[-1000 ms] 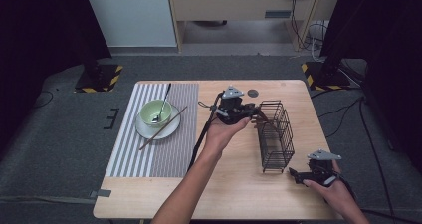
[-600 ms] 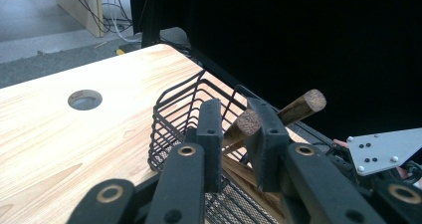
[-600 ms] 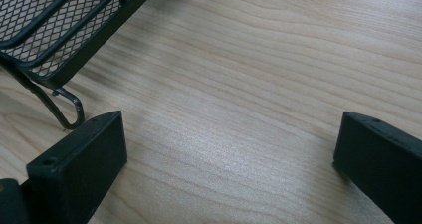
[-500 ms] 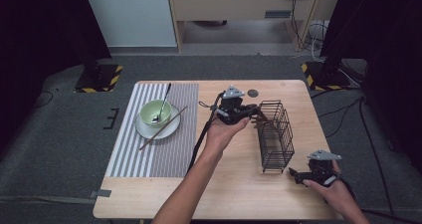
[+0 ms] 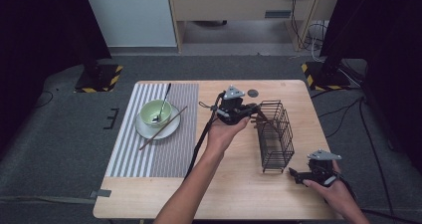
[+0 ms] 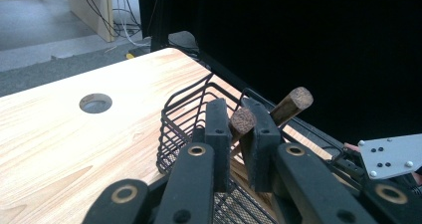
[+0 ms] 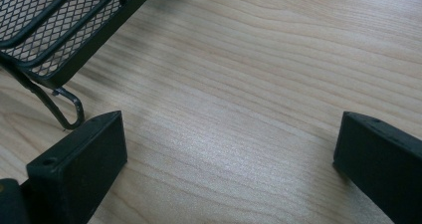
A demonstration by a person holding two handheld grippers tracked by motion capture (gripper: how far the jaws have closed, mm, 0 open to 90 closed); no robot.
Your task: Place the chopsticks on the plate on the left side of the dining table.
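Note:
My left gripper (image 5: 251, 113) hovers at the far end of the black wire basket (image 5: 276, 134), above its rim. In the left gripper view the gripper (image 6: 238, 119) is shut on the top end of a brown wooden chopstick (image 6: 242, 120); its jaws have just been closing on that stick. The chopstick slants down into the basket (image 6: 184, 109). A second brown stick (image 6: 293, 102) leans in the basket just beyond. My right gripper (image 5: 293, 174) rests on the table by the basket's near right corner. Its gripper (image 7: 229, 154) stands open over bare wood, next to the basket's foot (image 7: 59, 30).
A striped placemat (image 5: 149, 154) on the left holds a white plate (image 5: 149, 131) with a green bowl (image 5: 155, 113), a spoon (image 5: 164, 97) and one more chopstick (image 5: 163, 128). A round hole (image 5: 253, 92) sits in the tabletop behind the basket. Dark floor surrounds the table.

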